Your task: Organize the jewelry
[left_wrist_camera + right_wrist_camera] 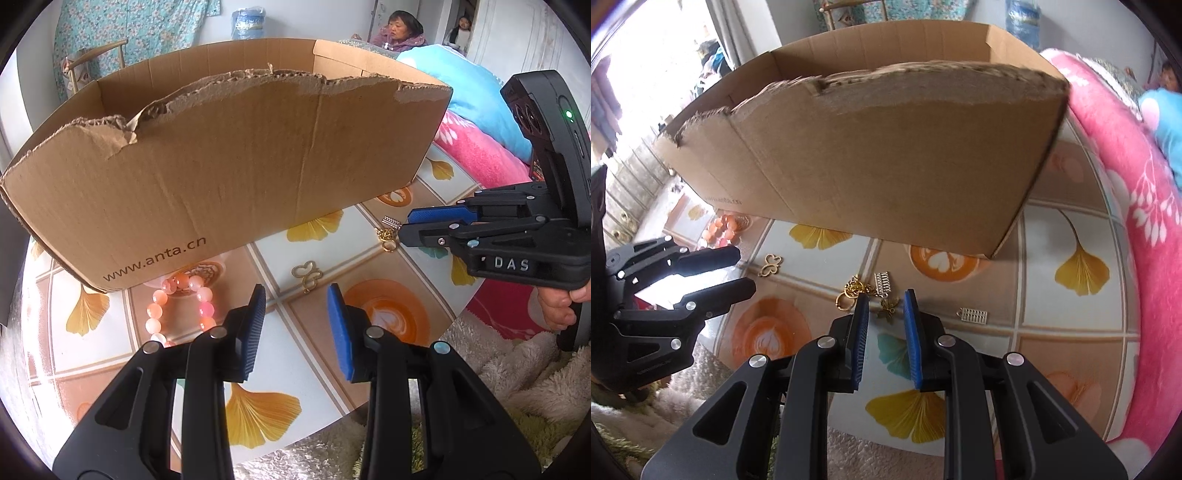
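Note:
Jewelry lies on a round table with a ginkgo-leaf cloth [1071,314], in front of a torn cardboard box [886,166]. My right gripper [886,295] points down at a small gold leaf charm [888,309], which lies between its blue pads with a narrow gap on each side; the jaws stand slightly open. Beside it are a gold chain with rings [849,293] and two silver abacus charms [882,284] [973,316]. My left gripper [295,291] hangs open and empty, just short of a gold butterfly charm [307,275], with a pink bead bracelet [181,306] to its left.
The box [221,166] has "www.anta.cn" printed on it and blocks the far side of the table. A pink blanket [1126,184] borders the table on the right and a fluffy rug [498,369] lies past the near edge. Two people [400,33] are far behind.

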`<state>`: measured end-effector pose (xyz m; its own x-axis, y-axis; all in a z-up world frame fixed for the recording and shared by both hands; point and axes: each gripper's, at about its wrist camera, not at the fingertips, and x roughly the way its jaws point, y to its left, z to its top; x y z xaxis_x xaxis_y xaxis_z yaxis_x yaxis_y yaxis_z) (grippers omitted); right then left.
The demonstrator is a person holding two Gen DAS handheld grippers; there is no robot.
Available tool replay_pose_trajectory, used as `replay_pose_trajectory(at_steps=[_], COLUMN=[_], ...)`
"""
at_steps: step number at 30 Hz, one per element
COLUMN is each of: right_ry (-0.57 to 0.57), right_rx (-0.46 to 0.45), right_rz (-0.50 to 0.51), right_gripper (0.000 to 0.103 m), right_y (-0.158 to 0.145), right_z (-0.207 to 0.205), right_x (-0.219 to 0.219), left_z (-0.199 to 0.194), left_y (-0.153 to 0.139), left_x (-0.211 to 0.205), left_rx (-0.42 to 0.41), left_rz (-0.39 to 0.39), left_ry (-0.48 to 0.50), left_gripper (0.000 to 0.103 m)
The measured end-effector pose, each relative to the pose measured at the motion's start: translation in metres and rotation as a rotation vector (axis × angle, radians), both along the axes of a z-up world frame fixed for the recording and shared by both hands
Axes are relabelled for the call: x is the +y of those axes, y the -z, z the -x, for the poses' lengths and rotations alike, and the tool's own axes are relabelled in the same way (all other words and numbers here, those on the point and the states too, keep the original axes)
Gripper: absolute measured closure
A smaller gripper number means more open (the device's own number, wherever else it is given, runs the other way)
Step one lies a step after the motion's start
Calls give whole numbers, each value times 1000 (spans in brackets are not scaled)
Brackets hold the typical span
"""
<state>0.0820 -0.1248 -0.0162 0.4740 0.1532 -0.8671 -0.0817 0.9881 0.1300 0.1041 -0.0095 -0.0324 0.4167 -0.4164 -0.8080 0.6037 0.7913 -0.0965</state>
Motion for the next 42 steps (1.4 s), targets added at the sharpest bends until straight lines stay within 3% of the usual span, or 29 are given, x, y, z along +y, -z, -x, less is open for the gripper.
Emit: replay_pose_trajectory(at_steps=[1, 4, 25, 42], right_ry=[-8, -16, -5, -21], right_rx=[0, 7, 53, 18], right_rz=[14, 21, 40, 61], right_gripper=[94, 95, 91, 91], right_y=[-1, -1, 0, -2], right_z=[-1, 2, 29, 8], right_x=[4, 6, 0, 3], left_z=[0, 0, 5, 8], left_y=[0, 0, 1, 1], left_x=[0, 1, -4, -14], left_rx=[1, 3, -1, -8], left_rz=[1, 4, -8, -18], left_ry=[0, 0, 12, 11], left_gripper=[70, 70, 70, 70])
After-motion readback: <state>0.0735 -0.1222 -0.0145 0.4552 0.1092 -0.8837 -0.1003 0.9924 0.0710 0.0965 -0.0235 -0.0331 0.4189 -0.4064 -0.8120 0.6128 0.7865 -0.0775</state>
